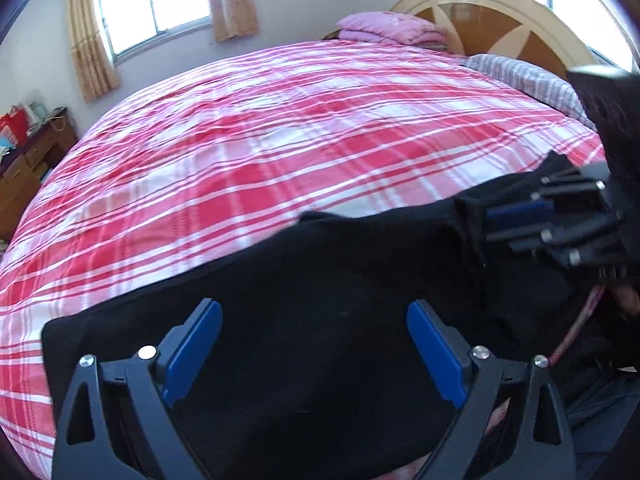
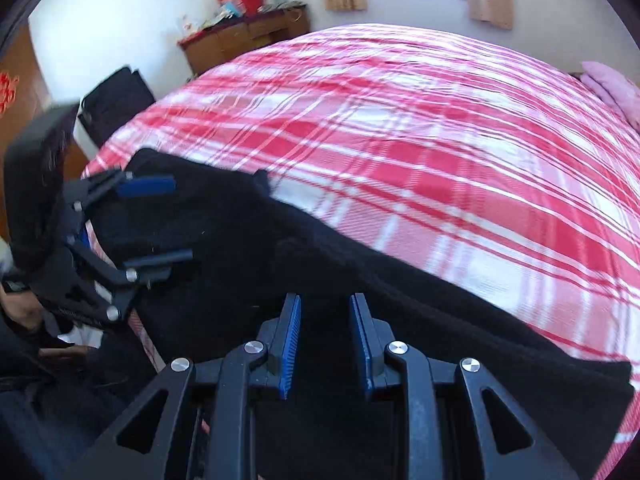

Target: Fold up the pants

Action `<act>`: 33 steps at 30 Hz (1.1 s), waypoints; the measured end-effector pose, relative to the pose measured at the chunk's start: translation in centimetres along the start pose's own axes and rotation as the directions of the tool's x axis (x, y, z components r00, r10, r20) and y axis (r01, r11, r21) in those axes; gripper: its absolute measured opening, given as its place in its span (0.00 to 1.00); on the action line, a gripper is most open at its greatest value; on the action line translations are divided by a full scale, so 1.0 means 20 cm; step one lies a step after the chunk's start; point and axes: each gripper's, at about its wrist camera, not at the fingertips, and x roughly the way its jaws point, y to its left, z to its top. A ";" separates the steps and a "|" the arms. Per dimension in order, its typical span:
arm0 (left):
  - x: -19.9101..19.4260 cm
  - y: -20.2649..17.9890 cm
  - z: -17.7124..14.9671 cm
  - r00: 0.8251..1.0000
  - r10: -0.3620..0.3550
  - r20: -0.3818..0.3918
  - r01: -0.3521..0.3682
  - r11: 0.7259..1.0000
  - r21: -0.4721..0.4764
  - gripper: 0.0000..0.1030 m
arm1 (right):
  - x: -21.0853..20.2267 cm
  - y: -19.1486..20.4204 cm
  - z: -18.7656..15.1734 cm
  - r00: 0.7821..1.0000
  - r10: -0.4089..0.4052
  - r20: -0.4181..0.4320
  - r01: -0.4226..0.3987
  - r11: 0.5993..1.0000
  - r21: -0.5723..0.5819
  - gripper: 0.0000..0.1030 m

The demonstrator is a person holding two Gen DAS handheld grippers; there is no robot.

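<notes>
Black knit fills the bottom of both views: the pants (image 1: 340,264) lie in a long band along the near edge of the bed, from lower left to right in the left wrist view. Your left gripper (image 1: 314,344) hangs over them with its jaws spread wide and nothing between the pads. Your right gripper (image 2: 325,344) has its jaws drawn close with a slim gap. Dark cloth sits right behind that gap, and cloth bunches at its tips in the other view, but I cannot tell whether it is pinched or only lying beneath.

The main risk is that uncertainty. If the right pads hold just one layer, or none, a lift would likely drag the top ply and leave the fold skewed. The left end is not held either, so a pull from the right could slide the whole garment. The pants also sit close to the mattress edge — in the right wrist view a strip of bedspread drops away at lower left — so cloth tugged toward you could slip off.

Room lies farther up the frame. The red-and-white plaid bedspread (image 1: 240,140) is bare through the middle, a safe place to carry a fold. Obstacles come only at the far end: a folded pink blanket (image 1: 392,28), a striped pillow (image 1: 532,80) and the headboard (image 1: 500,28) at upper right.
</notes>
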 end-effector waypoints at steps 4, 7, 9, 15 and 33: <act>0.00 0.06 0.01 1.000 0.025 0.007 -0.025 1.000 -0.019 0.94 | 0.04 0.12 -0.04 1.000 -0.004 -0.008 0.003 0.997 -0.078 0.32; -0.01 0.09 0.01 0.999 0.040 0.013 -0.040 0.999 -0.022 0.94 | 0.05 0.18 -0.05 1.000 -0.020 0.004 0.020 0.994 -0.112 0.46; -0.01 0.11 0.01 0.999 0.048 0.009 -0.048 0.998 -0.027 0.94 | 0.04 0.21 -0.06 1.000 -0.010 0.007 0.011 0.992 -0.129 0.47; 0.00 0.17 0.00 0.997 0.073 -0.001 -0.073 0.996 -0.043 0.94 | -0.01 0.20 -0.05 0.997 0.080 0.012 -0.078 0.992 -0.097 0.47; -0.20 0.74 -0.26 0.957 0.286 -0.038 -0.288 0.937 -0.199 0.94 | 0.01 0.25 -0.06 0.997 0.078 0.012 -0.076 0.989 -0.128 0.48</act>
